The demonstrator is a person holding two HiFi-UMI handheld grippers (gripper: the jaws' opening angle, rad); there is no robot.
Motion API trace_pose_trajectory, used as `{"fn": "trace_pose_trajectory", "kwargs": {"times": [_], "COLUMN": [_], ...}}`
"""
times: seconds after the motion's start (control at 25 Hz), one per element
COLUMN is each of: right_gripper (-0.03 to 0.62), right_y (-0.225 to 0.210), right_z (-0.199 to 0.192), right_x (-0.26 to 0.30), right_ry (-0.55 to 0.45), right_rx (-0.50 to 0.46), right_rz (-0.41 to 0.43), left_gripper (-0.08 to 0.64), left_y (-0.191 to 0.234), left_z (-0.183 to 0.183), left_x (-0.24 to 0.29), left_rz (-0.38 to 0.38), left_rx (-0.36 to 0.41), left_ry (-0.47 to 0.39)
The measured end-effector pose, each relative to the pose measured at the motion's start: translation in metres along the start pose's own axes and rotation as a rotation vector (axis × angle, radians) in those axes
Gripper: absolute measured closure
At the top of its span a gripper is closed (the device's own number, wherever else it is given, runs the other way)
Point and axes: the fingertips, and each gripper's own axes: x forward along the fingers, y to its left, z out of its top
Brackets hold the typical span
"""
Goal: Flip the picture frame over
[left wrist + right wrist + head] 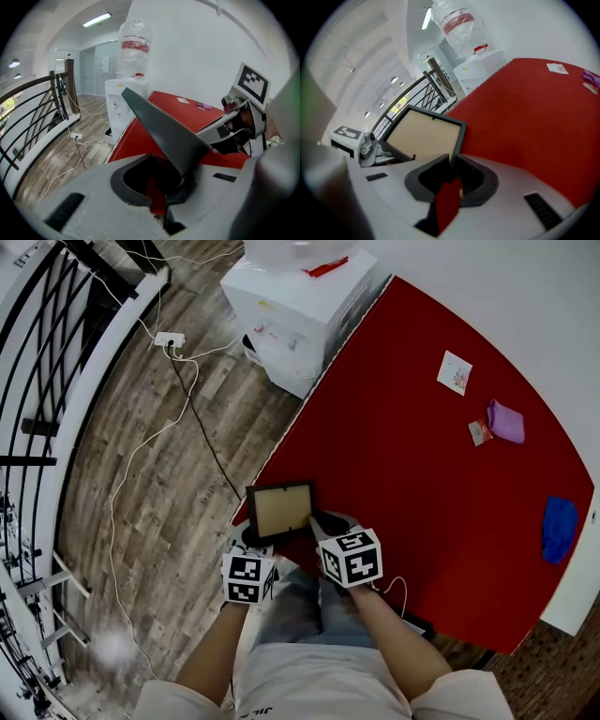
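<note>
— Tan panel facing up in the picture frame point(280, 510): is that the back?
— It looks so. The right gripper view shows small dark tabs at the panel's border, as a backing board has. Whether that is the side wanted on top, I can't settle.
— Where is it?
— At the near left corner of the red table point(422, 484), partly over the edge. It is tilted and, as far as I can judge, lifted clear of the surface between the two grippers.
— How do they hold it?
— The left gripper point(187, 176) is clamped on the frame near its left corner. From its own camera the frame shows edge-on, a dark wedge rising out of the jaws. The right gripper point(452, 164) pinches the border near the right corner, pads pressed on the black moulding.
— Why a grip on each side?
— A thin flat thing gives one gripper little purchase. Two grips probably keep it from twisting loose as it turns, and working at the table's edge leaves it room to swing.
— Anything in its way?
— No. The card point(455, 371), the purple thing point(507, 421) and the blue cloth point(560, 528) lie well apart, towards the far side
</note>
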Motion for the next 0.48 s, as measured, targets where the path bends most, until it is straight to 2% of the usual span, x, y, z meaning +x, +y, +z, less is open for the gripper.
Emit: {"fn": "trace_pose_trajectory", "kwargs": {"times": [0.12,0.32,0.48], "right_gripper": [0.554,0.558,0.558], "right_y": [-0.005,-0.025,-0.046], "right_z": [0.004,0.004,0.003], "right_x": [-0.003,-0.017,-0.032], "right_ry": [-0.016,-0.049,-0.075], "right_rx": [0.056,0.052,0.040], "right_rz": [0.008,-0.073,-0.161], "left_gripper": [0.557,0.555,0.557], "left_y": [0.000,0.001,-0.007], "left_z": [0.001,0.005,0.010], "left_x": [0.001,0.003,0.010], "left_rz": [0.000,0.002,0.041], "left_rx": [-0.001,-0.023,0.036], "left_ry": [-0.006,-0.016,-0.027]}}
